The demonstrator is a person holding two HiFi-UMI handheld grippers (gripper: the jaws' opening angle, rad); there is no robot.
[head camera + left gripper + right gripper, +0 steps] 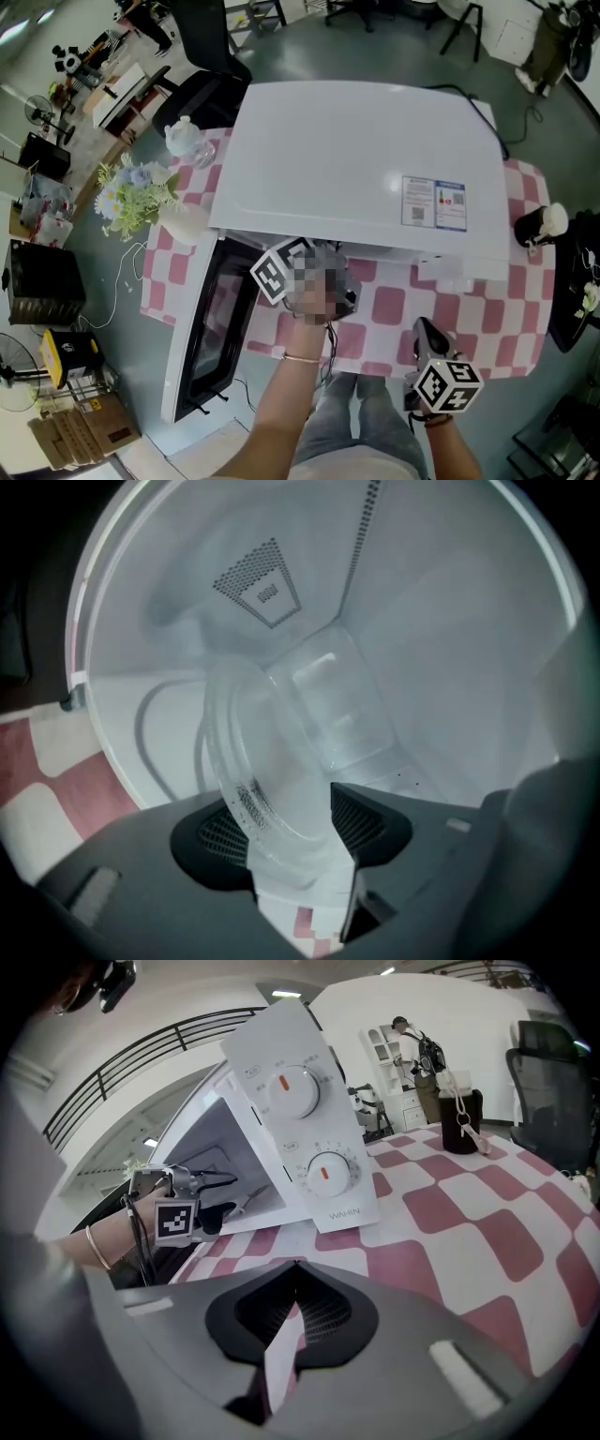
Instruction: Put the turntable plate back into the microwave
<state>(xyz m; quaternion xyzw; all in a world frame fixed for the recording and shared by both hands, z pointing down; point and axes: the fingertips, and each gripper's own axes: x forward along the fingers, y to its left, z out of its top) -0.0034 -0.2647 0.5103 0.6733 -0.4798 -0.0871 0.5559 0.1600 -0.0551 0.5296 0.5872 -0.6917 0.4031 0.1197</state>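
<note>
The clear glass turntable plate (pixel 281 761) stands tilted on edge inside the white microwave cavity (pixel 422 621). Its lower rim sits between the jaws of my left gripper (pixel 291 827), which stand wide open without pressing on it. In the head view the left gripper's marker cube (pixel 279 272) is at the mouth of the white microwave (pixel 356 159), and its jaws are hidden under the top. The microwave door (pixel 211 328) hangs open to the left. My right gripper (pixel 425 336) rests shut and empty over the checked tablecloth (pixel 469 300); its jaws (pixel 292 1309) hold nothing.
A vase of flowers (pixel 141 192) and a glass teapot (pixel 185 136) stand left of the microwave. A dark cup (pixel 536 225) sits at the table's right end. The control panel with two dials (pixel 300 1119) faces my right gripper.
</note>
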